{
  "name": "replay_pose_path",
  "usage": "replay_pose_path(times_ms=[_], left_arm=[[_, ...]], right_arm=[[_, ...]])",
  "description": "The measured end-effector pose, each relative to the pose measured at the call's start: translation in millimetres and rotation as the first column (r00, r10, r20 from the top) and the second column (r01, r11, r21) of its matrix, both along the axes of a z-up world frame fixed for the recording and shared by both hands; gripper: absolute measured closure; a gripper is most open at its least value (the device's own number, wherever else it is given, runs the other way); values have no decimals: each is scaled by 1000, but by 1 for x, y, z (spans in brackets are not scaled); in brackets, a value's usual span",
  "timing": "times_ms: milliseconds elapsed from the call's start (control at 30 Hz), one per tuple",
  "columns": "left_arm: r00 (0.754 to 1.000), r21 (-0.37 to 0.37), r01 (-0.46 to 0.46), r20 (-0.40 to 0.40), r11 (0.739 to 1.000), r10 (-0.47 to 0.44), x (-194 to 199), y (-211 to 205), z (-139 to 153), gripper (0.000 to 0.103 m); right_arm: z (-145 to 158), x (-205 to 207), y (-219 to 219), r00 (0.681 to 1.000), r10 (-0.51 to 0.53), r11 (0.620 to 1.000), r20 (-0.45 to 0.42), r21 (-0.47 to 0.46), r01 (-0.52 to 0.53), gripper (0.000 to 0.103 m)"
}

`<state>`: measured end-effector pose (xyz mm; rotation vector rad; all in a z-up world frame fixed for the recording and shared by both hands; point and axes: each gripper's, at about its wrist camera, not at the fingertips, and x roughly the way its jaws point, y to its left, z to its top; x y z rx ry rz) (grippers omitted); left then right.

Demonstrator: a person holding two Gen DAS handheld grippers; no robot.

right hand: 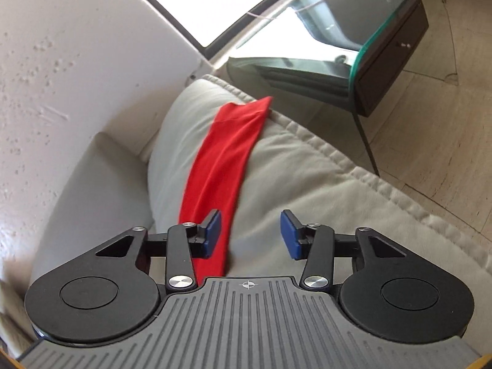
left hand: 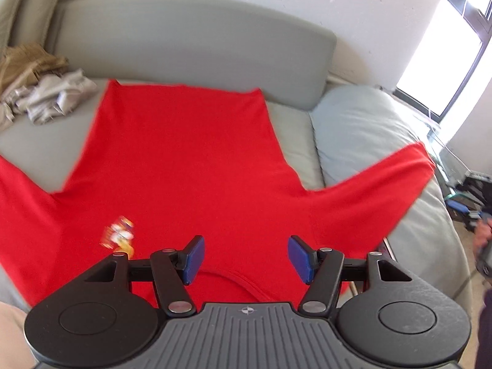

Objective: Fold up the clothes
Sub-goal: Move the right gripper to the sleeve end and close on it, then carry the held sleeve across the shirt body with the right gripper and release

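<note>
grey sofa (left hand: 190, 40) under red shirt (left hand: 184, 160)

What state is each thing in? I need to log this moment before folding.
red shirt: spread flat on sofa, unfolded
shirt sleeve: draped over armrest
left gripper: open, empty
right gripper: open, empty
grey clothes: crumpled, unfolded

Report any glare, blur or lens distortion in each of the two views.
Left wrist view: the window at upper right is blown out white; the small printed logo on the red long-sleeved shirt is smeared by motion blur; the grey sofa backrest bows from fisheye distortion. Right wrist view: the window is overexposed, the glass side table reflects it, edges curve.
</note>
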<state>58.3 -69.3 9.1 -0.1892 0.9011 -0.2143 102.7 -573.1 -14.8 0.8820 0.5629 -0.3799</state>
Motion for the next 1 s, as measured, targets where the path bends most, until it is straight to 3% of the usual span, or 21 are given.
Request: replay_pose_path(times_ms=[100, 233, 333, 433, 500, 567, 600, 667, 800, 900, 1000], left_arm=[[1000, -3, 18, -25, 1000, -18, 3, -11, -8, 44], [1000, -1, 23, 0, 1000, -23, 9, -22, -8, 44], [998, 48, 28, 51, 998, -31, 14, -31, -3, 44], [996, 71, 37, 77, 997, -43, 21, -38, -1, 44], [996, 65, 47, 75, 997, -52, 25, -41, -3, 43], [996, 63, 53, 70, 997, -58, 28, -44, -6, 44], [996, 65, 55, 68, 996, -59, 28, -45, -7, 44], [995, 65, 60, 73, 996, -65, 26, -45, -7, 44], [994, 58, 47, 97, 997, -52, 16, -33, -3, 44], [992, 53, 22, 124, 998, -28, 5, -20, 4, 44], [988, 58, -24, 155, 998, 14, -9, -1, 11, 44]], right_arm=[[-16, 20, -19, 998, -26, 997, 49, 67, 23, 56], [-38, 47, -44, 992, -66, 986, 112, 157, 48, 56], [-54, 67, -63, 983, -99, 972, 156, 225, 62, 59], [-70, 87, -82, 971, -134, 953, 197, 293, 72, 71], [-80, 99, -94, 963, -157, 940, 220, 331, 77, 72], [-78, 103, -98, 961, -159, 943, 224, 323, 81, 74], [-78, 105, -100, 961, -161, 944, 226, 319, 83, 81], [-66, 108, -98, 965, -145, 966, 219, 243, 90, 95], [-16, 107, -69, 973, -40, 999, 225, -25, 47, 96], [31, 104, -29, 968, 73, 987, 240, -156, -36, 96], [83, 92, 34, 950, 205, 935, 236, -335, -118, 96]])
